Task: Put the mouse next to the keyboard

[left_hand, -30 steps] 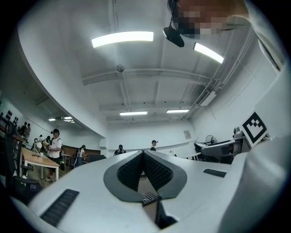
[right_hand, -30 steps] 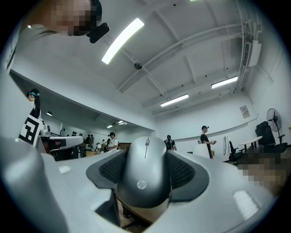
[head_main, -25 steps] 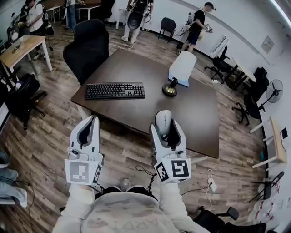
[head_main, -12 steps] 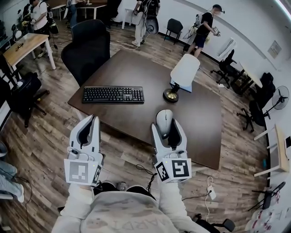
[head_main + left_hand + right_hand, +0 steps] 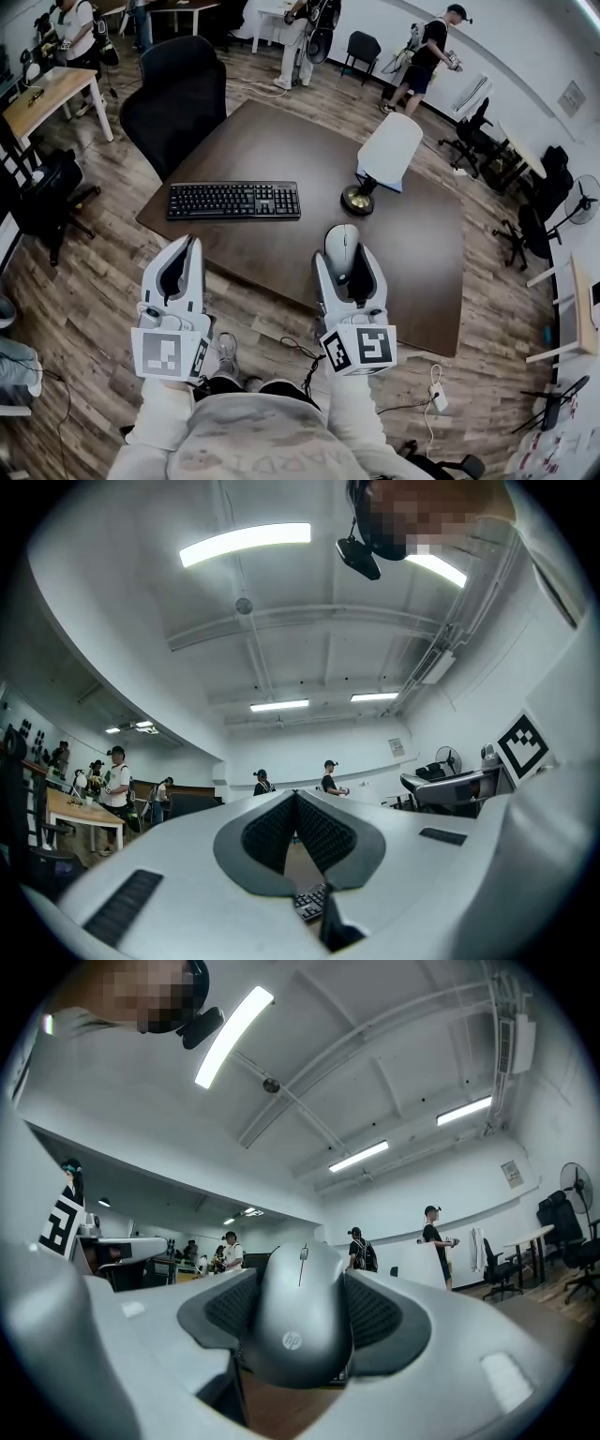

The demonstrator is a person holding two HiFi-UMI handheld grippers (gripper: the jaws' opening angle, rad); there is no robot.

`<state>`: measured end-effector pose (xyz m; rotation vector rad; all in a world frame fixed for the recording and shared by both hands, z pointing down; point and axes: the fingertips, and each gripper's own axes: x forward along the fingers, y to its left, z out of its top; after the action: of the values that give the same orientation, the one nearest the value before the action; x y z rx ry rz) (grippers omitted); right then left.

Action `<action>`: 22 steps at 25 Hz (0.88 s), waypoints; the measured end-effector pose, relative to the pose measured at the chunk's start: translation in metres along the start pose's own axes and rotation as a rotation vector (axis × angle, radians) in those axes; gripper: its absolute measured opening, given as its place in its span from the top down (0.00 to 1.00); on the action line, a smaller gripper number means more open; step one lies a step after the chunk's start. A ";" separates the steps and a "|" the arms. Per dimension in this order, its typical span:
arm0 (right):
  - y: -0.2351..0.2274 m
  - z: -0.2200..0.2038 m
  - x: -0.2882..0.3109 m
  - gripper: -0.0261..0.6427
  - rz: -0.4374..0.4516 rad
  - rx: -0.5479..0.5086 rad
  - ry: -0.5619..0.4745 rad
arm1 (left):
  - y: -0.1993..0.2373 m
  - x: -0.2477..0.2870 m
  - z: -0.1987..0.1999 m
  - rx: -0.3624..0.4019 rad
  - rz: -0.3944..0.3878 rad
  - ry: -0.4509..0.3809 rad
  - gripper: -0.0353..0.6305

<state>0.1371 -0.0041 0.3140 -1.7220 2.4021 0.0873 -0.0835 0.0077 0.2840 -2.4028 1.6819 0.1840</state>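
Note:
A grey mouse point(image 5: 341, 242) sits between the jaws of my right gripper point(image 5: 343, 253), which is shut on it above the near edge of the dark brown table point(image 5: 281, 141). In the right gripper view the mouse point(image 5: 300, 1321) fills the gap between the pads, and my right gripper point(image 5: 302, 1309) points level across the room. The black keyboard point(image 5: 234, 201) lies on the table's left part, ahead and to the left of the mouse. My left gripper point(image 5: 186, 247) hovers shut and empty over the floor just before the table's near edge. A bit of the keyboard point(image 5: 309, 904) shows below my left gripper point(image 5: 295, 803).
A lamp with a brass base point(image 5: 358, 199) and white shade point(image 5: 389, 150) stands right of the keyboard. A black office chair point(image 5: 178, 94) is at the table's far left side. A light wooden desk point(image 5: 42, 94) and a dark chair point(image 5: 42, 202) stand left. Several people stand at the back.
The view has shifted slightly, and the table sits a little lower in the picture. Both grippers keep their pose, the right one still shut on the mouse. People at the back have moved.

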 end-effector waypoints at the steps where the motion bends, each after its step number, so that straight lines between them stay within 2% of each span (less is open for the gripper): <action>1: -0.002 -0.001 0.007 0.51 -0.006 0.002 0.000 | 0.003 0.007 -0.001 0.001 -0.004 0.000 0.94; 22: -0.021 -0.035 0.157 0.51 -0.120 0.008 0.008 | 0.100 0.146 -0.047 -0.015 -0.076 -0.003 0.94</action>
<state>0.1043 -0.1631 0.3206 -1.8613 2.2951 0.0544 -0.1275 -0.1702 0.2881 -2.4713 1.5901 0.1895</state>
